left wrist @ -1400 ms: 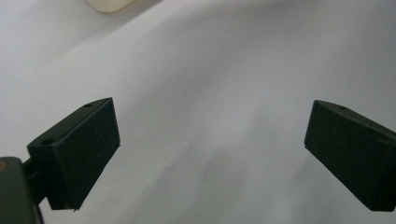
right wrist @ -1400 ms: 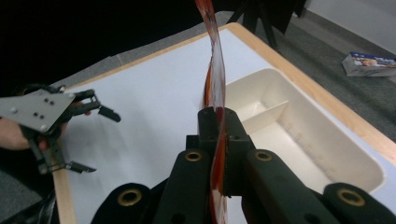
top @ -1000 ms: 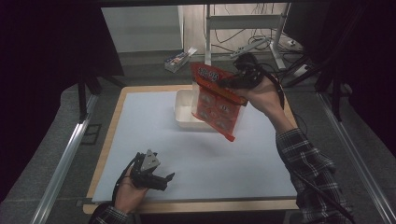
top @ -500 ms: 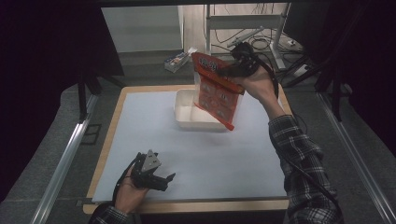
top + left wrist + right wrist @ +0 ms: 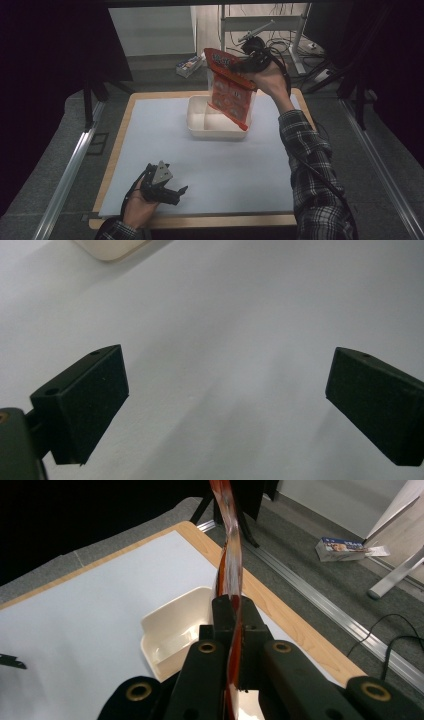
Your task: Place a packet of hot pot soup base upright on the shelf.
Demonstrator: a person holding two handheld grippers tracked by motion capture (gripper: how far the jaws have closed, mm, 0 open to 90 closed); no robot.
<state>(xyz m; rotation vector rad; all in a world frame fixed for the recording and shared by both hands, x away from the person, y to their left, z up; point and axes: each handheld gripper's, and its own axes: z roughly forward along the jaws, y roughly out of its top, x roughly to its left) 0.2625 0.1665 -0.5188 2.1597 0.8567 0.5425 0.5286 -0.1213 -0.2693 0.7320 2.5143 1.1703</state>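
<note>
A red snack bag [image 5: 228, 88] hangs tilted in the air above the far right part of a cream two-compartment tray [image 5: 200, 129]. My right gripper [image 5: 246, 65] is shut on the bag's upper edge, held high at the back of the table. In the right gripper view the bag [image 5: 229, 555] runs edge-on between the closed jaws, with the tray [image 5: 170, 630] below it. My left gripper [image 5: 172, 194] rests open near the table's front left edge. Its jaws stand wide apart over bare white sheet, with a corner of the tray [image 5: 107, 247] far off.
A white sheet [image 5: 165, 145] covers the wooden table. A small box [image 5: 189, 64] lies on the floor beyond the table, beside a metal stand [image 5: 295, 35] with cables. Aluminium rails [image 5: 65, 172] run along both sides of the table.
My right gripper has carried the red bag up and toward the far side, above the tray. The left gripper has stayed in place.
</note>
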